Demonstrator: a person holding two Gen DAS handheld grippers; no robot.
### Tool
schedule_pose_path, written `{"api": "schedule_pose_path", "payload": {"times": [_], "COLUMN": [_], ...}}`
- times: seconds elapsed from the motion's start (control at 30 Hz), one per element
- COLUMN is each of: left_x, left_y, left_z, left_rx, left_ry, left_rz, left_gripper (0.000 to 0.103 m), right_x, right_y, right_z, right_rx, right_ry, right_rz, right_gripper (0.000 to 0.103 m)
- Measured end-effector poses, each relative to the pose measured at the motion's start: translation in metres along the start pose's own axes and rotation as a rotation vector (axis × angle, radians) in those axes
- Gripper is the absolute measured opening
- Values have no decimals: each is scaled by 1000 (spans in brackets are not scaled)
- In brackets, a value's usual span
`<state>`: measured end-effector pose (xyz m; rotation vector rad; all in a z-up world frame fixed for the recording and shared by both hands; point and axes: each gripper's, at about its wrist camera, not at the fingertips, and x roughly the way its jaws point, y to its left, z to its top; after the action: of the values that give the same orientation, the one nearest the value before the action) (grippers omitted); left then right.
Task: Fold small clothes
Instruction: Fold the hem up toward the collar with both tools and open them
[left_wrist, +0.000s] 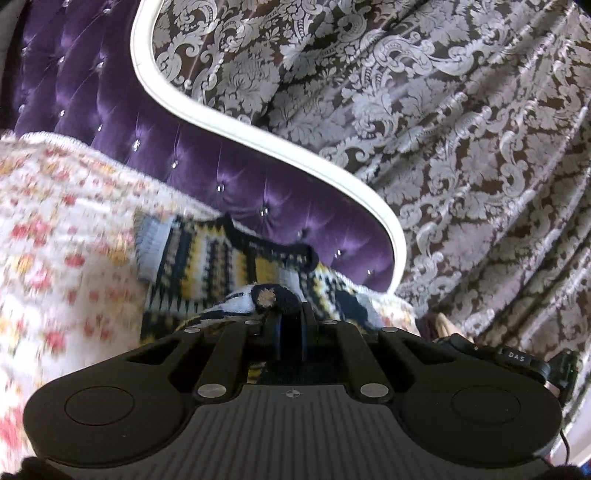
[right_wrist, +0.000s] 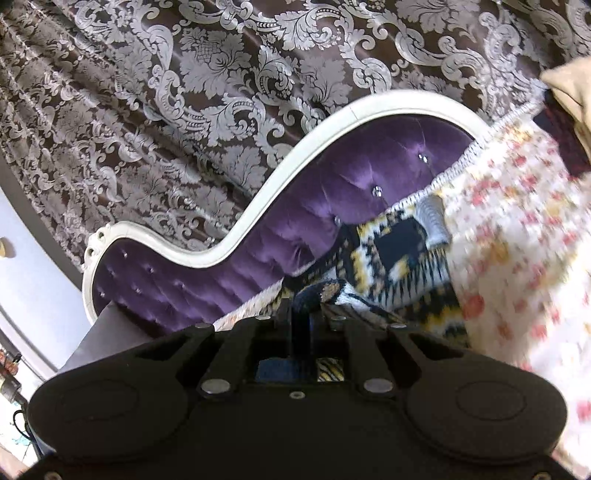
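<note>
Figure: both wrist views, mid-fold. Backdrop, filling twelve o'clock in each view: a dark brown curtain with a silver damask leaf pattern (left_wrist: 424, 110). In front of it is standing a purple button-tufted satin headboard with a curved white frame (left_wrist: 122, 122), running from ten o'clock toward four o'clock in the left view. Below it a white bed cover printed with small red and yellow flowers (left_wrist: 55, 240) is occupying nine o'clock in the left view and three o'clock in the right view; motion blur is smearing its print.

The task's thing, a small knitted garment banded in navy, yellow, white and pale grey (left_wrist: 207, 266), is lying on the bed cover near the headboard, at about the centre of each view, with its near edge being raised off the cover.

The left gripper (left_wrist: 291, 314) is pinching a navy-edged corner of the garment, the two fingers pressed together on the knit. The right gripper (right_wrist: 301, 308) is likewise nipping a navy-trimmed edge, jaws drawn in on the fabric.

Progress, as a judgement: the fold is only beginning. Both near corners are gripped and lifted, but no layer is yet lying over another; the far part, with its ribbed pale cuff (left_wrist: 149, 245), is resting spread out. Carrying the raised edge across, laying it down and any further folds are remaining.
</note>
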<state>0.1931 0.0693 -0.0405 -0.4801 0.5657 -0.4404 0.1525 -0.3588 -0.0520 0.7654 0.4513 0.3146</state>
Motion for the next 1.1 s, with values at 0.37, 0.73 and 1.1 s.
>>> {"api": "schedule_pose_path", "payload": {"times": [0.37, 0.73, 1.1], "left_x": [77, 171, 200], "left_y": [36, 93, 102], "left_z": [55, 67, 72], "left_rx": [-48, -107, -45], "left_ry": [18, 141, 220], "left_rz": [22, 132, 174], "left_gripper": [9, 10, 44], "right_x": [89, 186, 211], "right_y": [-11, -47, -67], "right_z": [46, 63, 66], "right_rx": [-28, -22, -31], "right_ry": [-4, 65, 68], "right_rz": [-31, -166, -228], "right_gripper": [17, 17, 49]}}
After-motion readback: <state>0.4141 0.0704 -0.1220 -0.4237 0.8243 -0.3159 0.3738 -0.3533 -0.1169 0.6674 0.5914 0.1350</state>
